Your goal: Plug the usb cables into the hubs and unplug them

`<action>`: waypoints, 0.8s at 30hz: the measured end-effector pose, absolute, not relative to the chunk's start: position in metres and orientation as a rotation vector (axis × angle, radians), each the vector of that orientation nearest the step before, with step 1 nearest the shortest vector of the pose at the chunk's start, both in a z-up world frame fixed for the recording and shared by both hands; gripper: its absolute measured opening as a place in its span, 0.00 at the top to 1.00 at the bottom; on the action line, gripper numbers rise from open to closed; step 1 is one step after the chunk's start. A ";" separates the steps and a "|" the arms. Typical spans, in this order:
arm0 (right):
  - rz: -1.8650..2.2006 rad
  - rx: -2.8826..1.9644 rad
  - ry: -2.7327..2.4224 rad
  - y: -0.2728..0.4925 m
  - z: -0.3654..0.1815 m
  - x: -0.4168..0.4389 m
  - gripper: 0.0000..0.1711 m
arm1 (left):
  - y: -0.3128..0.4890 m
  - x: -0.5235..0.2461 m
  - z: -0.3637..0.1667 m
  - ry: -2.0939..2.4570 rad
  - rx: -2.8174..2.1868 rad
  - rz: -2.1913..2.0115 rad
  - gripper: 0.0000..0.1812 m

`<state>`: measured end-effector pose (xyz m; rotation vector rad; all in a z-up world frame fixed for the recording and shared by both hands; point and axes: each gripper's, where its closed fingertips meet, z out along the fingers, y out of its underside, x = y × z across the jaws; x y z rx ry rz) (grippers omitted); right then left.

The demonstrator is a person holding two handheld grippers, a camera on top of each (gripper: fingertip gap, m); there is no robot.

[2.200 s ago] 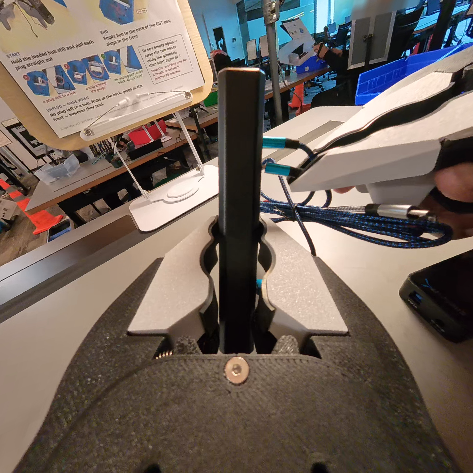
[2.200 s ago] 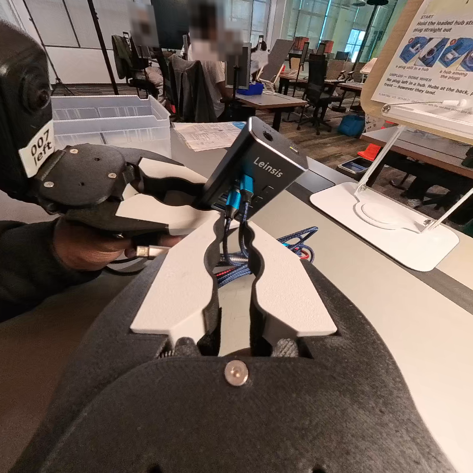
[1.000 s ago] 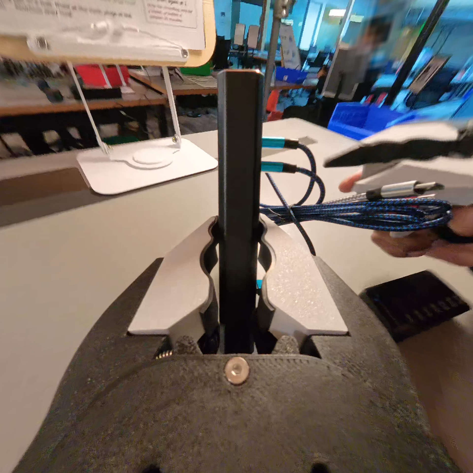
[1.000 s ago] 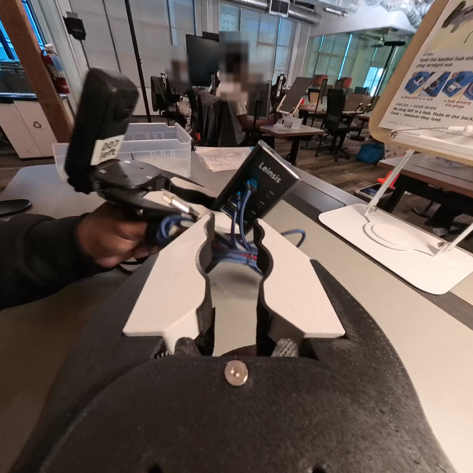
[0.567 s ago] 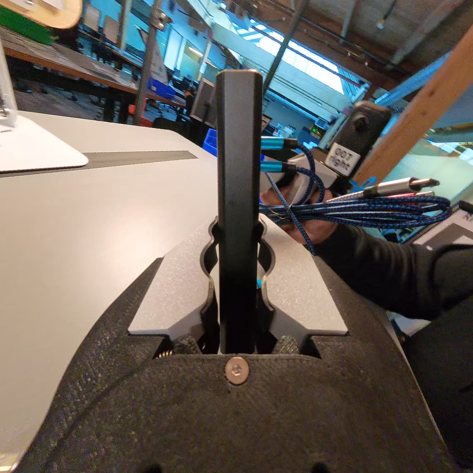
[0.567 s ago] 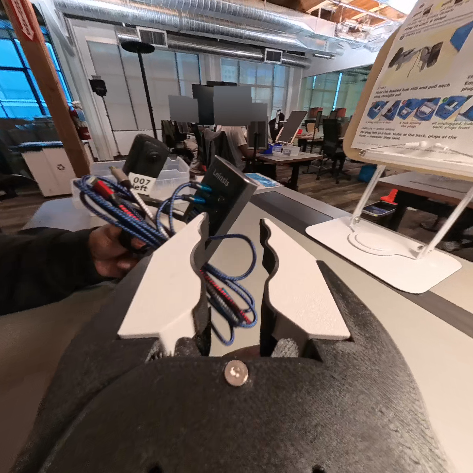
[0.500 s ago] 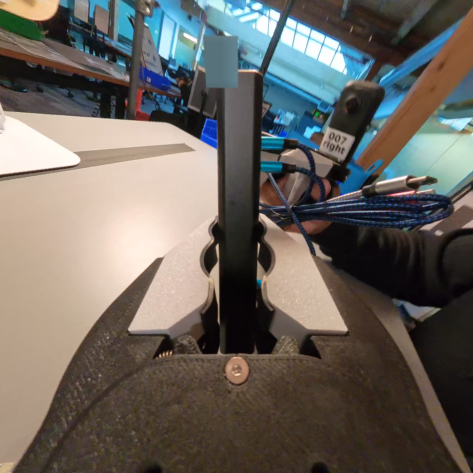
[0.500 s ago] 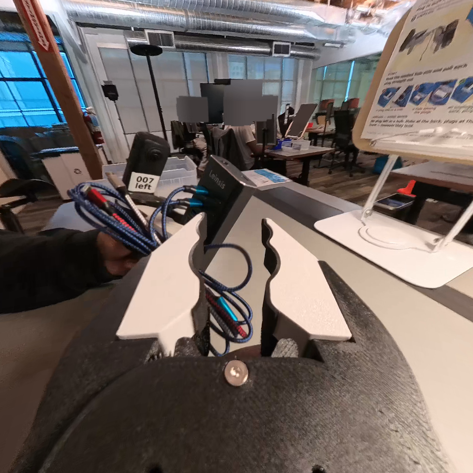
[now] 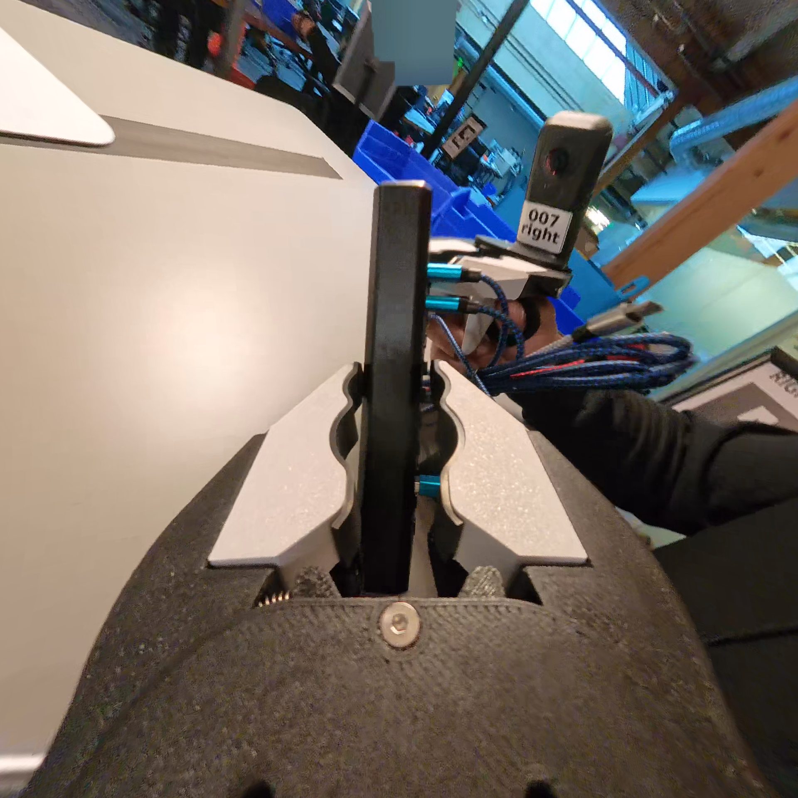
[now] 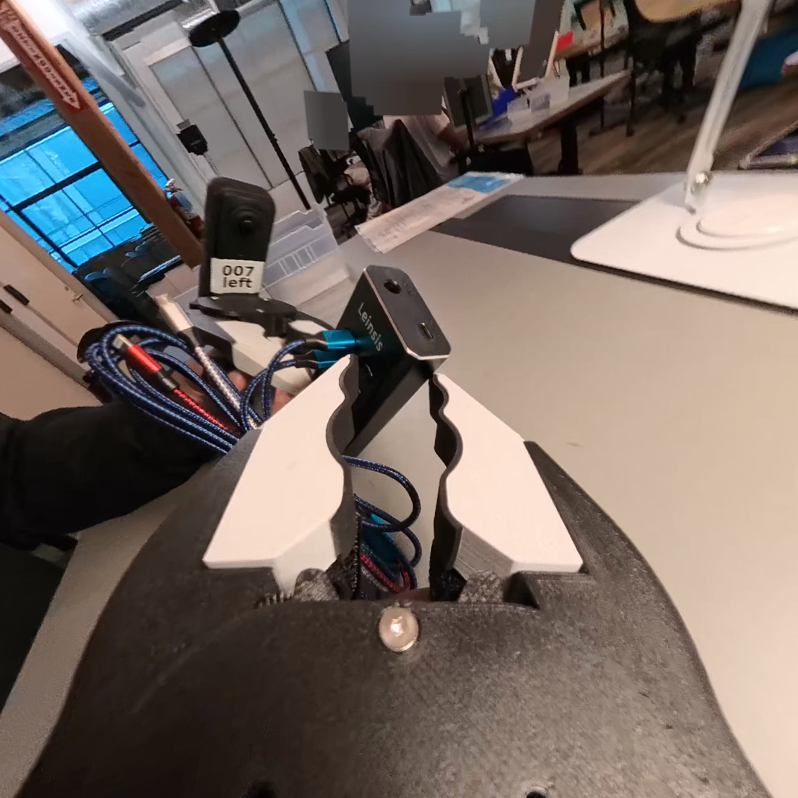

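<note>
The left gripper (image 9: 397,380) comes first, and its pale grey fingers (image 9: 293,483) are clamped on the slim black rectangular USB hub (image 9: 395,345), which stands upright between them, edge-on to the lens, over the pale grey tabletop (image 9: 172,280). On the hub's right face, above the fingertips, two teal metal USB plugs (image 9: 444,287) are seated; a third teal plug (image 9: 427,483) sits low down, between hub and right finger. From them blue braided cables (image 9: 583,367) loop away to the right in a bundle, with one loose silver plug (image 9: 622,317) poking up.

Now the right gripper (image 10: 391,375): its white fingers (image 10: 496,496) stand clearly apart, holding nothing. The hub (image 10: 388,341) is just ahead of the fingertips, leaning left, its lower body reaching in against the left finger. The two teal plugs (image 10: 341,345) lie ahead and left of that fingertip. Cable loops (image 10: 388,509) hang down into the open gap, and a red-sleeved plug (image 10: 142,360) rides in the bundle far left.

Handling, by my reckoning: the hub looks light, rigid and smooth, so it could twist in the clamp if pulled sideways. The cables are soft and floppy, no place to grip. Best hold is the short metal plug shell, pinched squarely and drawn straight out; the tight spacing of the two risks catching both.
</note>
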<state>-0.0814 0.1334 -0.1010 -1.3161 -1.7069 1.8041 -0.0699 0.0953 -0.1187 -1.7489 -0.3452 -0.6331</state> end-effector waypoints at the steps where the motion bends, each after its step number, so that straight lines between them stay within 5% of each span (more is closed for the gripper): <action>1: 1.791 -1.373 -1.705 0.138 -0.106 -0.083 0.81 | 0.093 -0.076 -0.117 -0.370 -1.742 -0.618 0.81; 16: 1.447 -1.855 -1.680 0.176 -0.168 -0.095 0.86 | 0.076 -0.112 -0.128 -0.507 -1.831 -0.422 0.81; 24: 1.193 -1.641 -1.693 0.200 -0.164 -0.096 0.79 | 0.001 -0.170 -0.066 -0.571 -1.768 -0.046 0.74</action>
